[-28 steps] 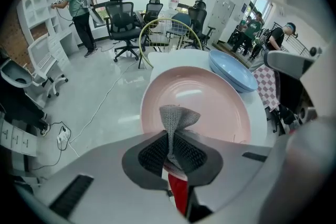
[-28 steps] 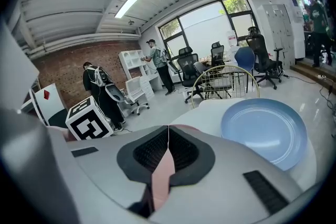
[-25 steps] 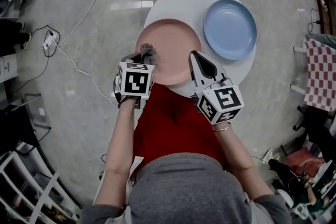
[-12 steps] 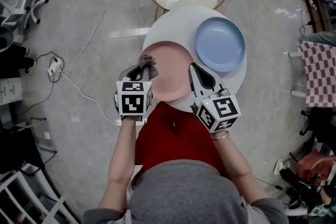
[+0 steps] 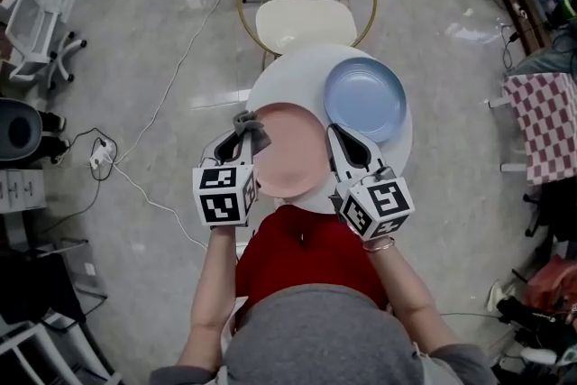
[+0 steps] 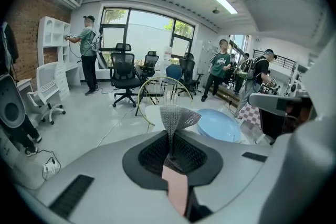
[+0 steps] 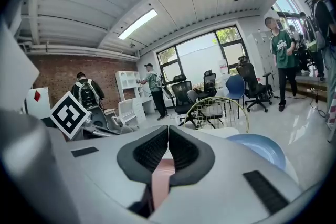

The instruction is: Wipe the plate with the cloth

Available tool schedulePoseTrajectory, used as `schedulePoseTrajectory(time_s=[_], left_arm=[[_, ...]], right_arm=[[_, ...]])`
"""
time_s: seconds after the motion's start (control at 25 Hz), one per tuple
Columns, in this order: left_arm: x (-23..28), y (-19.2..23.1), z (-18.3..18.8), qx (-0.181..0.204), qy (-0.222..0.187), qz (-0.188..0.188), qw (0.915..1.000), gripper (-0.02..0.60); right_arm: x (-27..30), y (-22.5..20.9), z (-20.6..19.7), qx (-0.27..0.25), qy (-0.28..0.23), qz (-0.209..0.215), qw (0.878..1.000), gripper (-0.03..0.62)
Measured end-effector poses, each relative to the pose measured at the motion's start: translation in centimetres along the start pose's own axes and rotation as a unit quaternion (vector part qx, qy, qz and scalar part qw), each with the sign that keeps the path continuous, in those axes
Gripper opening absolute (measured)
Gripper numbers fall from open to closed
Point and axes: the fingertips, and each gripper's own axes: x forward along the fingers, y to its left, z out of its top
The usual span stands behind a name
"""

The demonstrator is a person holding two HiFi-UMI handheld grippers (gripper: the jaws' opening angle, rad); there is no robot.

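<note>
A pink plate [image 5: 293, 153] lies on the near side of a round white table [image 5: 287, 77]. My left gripper [image 5: 240, 138] is at the plate's left rim, shut on a grey mesh cloth [image 5: 251, 130] that sticks up from its tips. The left gripper view shows the cloth [image 6: 177, 117] pinched between the jaws, with the pink plate [image 6: 176, 189] below. My right gripper [image 5: 336, 136] sits at the plate's right rim with its jaws shut and nothing seen between them. In the right gripper view the pink plate [image 7: 160, 178] shows under the right gripper [image 7: 168, 131].
A blue plate [image 5: 364, 100] lies on the table's far right, close to the pink one. A gold wire chair with a cream seat [image 5: 304, 24] stands behind the table. A white cable [image 5: 153, 117] runs over the floor at left. People and office chairs are farther back.
The head view has pulled back, so the table and both grippers sit lower and smaller in the frame. Both grippers keep their places at the pink plate's sides, and the cloth stays held.
</note>
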Motion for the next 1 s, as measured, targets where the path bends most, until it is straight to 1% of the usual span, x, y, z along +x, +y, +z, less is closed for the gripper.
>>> schedulePoseTrajectory(time_s=[0.28,0.4,0.56,0.8,1.0], left_arm=[[-2.6,-0.2,2.2,0.015,-0.048,0.012,0.9987,0.037],[-3.6,-0.6,2.7,0.021,-0.073,0.016,0.9970,0.037],[-5.2,-1.2,4.6,0.027,-0.104,0.021,0.9940,0.037],[-6.3,-1.9,6.2,0.031,-0.138,0.022,0.9898,0.037],[-7.0,-3.1,6.5,0.034,-0.153,0.027,0.9873,0.037]], right_arm=[[-1.4,0.6,2.7,-0.004,-0.040,0.004,0.999,0.029],[-2.2,0.7,3.4,-0.004,-0.059,0.008,0.998,0.029],[-3.0,1.2,5.1,-0.010,-0.079,0.017,0.997,0.028],[-3.2,1.7,5.9,-0.016,-0.089,0.032,0.995,0.028],[-3.9,1.5,6.1,-0.033,-0.098,0.045,0.994,0.028]])
